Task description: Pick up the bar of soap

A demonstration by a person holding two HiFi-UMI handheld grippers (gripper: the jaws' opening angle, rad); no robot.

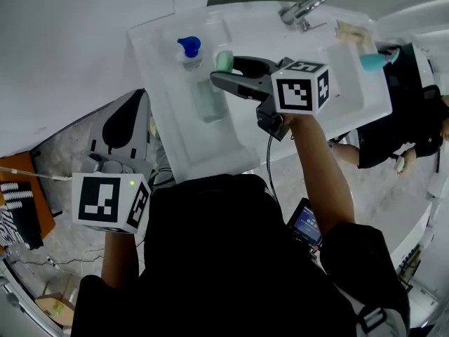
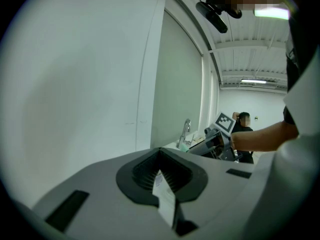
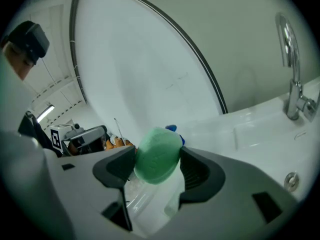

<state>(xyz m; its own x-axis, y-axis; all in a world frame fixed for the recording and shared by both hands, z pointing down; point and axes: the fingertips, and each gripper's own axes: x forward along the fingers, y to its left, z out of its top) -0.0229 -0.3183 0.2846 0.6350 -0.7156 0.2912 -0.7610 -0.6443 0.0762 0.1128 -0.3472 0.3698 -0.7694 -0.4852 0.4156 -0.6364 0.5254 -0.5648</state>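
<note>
Black shirt (image 1: 224,258), grey tongs (image 1: 222,70), marker cubes (image 1: 302,86)

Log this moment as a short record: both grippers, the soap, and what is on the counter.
right gripper: shut on the bar of soap, one jaw on each side of it
bar of soap: green, rounded, held over the white counter
left gripper: jaws together, nothing between them, held low at the person's left, off the counter
on the counter: blue pump bottle just beyond the soap; faucet further right
task state: soap gripped
</note>
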